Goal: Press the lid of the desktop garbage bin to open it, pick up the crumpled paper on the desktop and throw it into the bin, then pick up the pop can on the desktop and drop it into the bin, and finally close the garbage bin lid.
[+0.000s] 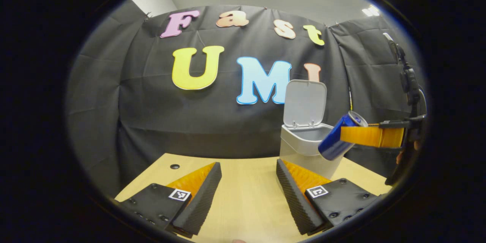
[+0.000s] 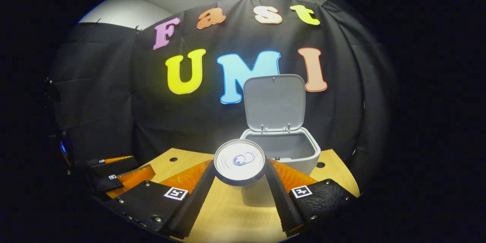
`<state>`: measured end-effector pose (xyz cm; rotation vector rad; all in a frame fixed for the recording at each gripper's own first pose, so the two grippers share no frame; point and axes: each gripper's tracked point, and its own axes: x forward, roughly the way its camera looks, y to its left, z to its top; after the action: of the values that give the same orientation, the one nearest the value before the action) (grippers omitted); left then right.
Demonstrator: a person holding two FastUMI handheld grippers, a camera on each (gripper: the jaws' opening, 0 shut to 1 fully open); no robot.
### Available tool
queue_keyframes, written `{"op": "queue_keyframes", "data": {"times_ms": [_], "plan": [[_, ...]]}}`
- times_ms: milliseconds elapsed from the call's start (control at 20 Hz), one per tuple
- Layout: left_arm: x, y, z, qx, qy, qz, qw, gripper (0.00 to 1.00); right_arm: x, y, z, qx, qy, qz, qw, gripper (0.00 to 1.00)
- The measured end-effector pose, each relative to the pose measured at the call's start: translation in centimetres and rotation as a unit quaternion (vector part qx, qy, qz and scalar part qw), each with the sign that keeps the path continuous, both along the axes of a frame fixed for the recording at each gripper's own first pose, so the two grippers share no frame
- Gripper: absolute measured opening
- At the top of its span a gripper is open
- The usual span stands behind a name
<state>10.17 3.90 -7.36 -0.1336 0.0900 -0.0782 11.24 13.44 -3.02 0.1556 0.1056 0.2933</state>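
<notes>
The grey desktop bin (image 1: 303, 142) (image 2: 283, 148) stands at the back of the wooden desk with its lid (image 1: 305, 102) (image 2: 274, 102) raised upright. A blue pop can (image 1: 340, 136) hangs tilted in the air just right of the bin's rim, held between the fingers of my right gripper (image 1: 351, 136). In the right gripper view the can's silver top (image 2: 239, 161) faces the camera, and my right gripper (image 2: 239, 172) is shut on it in front of the bin. My left gripper (image 1: 248, 174) is open over the desk with nothing between its fingers, and appears at the far left as the left gripper (image 2: 114, 176).
The light wooden desk (image 1: 246, 197) (image 2: 228, 212) has small round holes near its back corners. Black cloth walls close in behind and to the sides. A black stand (image 1: 408, 79) rises at the right edge of the left gripper view.
</notes>
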Motion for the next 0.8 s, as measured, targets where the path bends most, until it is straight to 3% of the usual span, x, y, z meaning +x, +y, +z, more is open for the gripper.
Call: {"op": "queue_keyframes", "data": {"times_ms": [50,100,150,300,800], "plan": [[-0.1,0.1,0.0,0.001,0.0,0.002,1.0,1.0,0.4,-0.2,0.9,0.007,-0.016,-0.003,1.0,0.84],[0.0,0.0,0.0,0.001,0.001,0.003,1.0,0.95,0.8,-0.5,1.8,0.014,-0.031,-0.009,0.999,0.84],[0.0,0.1,0.0,0.001,0.0,0.005,1.0,1.0,1.2,-0.8,2.5,0.019,-0.042,-0.018,0.999,0.84],[0.0,0.3,0.3,0.002,-0.002,0.011,1.0,1.0,2.8,-1.4,3.2,0.026,-0.061,-0.034,0.997,0.83],[0.5,-0.5,0.0,0.0,0.004,0.011,1.0,0.98,6.6,-1.3,0.7,-0.044,-0.056,-0.046,0.996,0.83]]}}
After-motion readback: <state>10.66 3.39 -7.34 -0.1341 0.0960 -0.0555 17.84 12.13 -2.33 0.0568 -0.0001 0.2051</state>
